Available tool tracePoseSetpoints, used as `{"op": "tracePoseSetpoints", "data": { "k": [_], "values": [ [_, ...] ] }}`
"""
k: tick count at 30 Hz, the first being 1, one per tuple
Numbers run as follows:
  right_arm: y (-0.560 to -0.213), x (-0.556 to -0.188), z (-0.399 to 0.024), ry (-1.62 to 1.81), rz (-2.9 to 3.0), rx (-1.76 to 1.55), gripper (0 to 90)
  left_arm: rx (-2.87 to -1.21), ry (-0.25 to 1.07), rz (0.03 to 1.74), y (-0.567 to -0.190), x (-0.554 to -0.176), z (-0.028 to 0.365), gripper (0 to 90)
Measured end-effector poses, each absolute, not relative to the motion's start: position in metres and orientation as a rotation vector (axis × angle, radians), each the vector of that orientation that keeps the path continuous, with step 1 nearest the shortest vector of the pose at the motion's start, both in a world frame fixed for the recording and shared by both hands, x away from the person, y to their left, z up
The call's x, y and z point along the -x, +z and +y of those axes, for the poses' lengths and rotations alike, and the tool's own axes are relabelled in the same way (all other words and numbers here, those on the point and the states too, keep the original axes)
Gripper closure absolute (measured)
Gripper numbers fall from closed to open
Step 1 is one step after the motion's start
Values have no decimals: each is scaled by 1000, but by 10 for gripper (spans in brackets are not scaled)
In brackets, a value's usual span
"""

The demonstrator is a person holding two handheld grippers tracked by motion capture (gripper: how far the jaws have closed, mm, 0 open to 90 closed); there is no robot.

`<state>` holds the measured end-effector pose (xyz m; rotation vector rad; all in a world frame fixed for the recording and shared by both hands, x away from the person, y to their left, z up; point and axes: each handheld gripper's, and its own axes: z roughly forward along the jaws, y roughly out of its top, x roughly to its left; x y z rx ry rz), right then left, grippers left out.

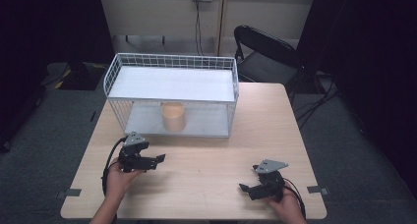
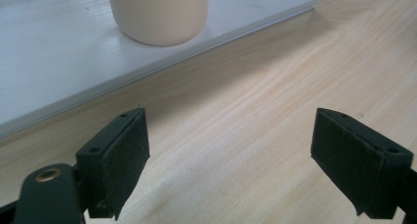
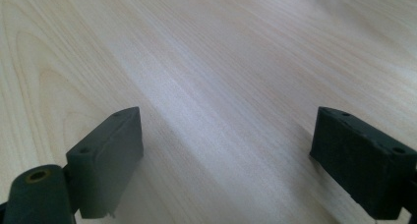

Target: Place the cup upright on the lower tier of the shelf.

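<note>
L gripper [image 1: 156, 159] is hovering just in front of the wire rack [image 1: 172, 62], jaws standing wide apart, holding nothing. It is pointing toward the cup [image 1: 173, 116], which is sitting upright on the rack's bottom shelf, under the top shelf, near the front lip. Judged step: approach, pre-grasp. Next move prob. calls for going in low through the rack's open front, over the shelf edge [image 2: 162, 67], w/ jaws straddling the cup; top shelf is limiting headroom. R gripper [image 1: 250, 188] is idling well right of the rack, near the table [image 1: 206, 184] front edge, jaws also apart, empty. Plenty of bare room btw. grippers.
</note>
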<state>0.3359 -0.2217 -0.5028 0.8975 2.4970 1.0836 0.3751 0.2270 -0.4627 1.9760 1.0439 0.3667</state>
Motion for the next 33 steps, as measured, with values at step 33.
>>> {"op": "tracePoseSetpoints", "data": {
  "k": [33],
  "values": [
    [-503,-337,-222,1087,2500,-892,115,-2059,401,987,-480,-352,237,122]
  ]
}}
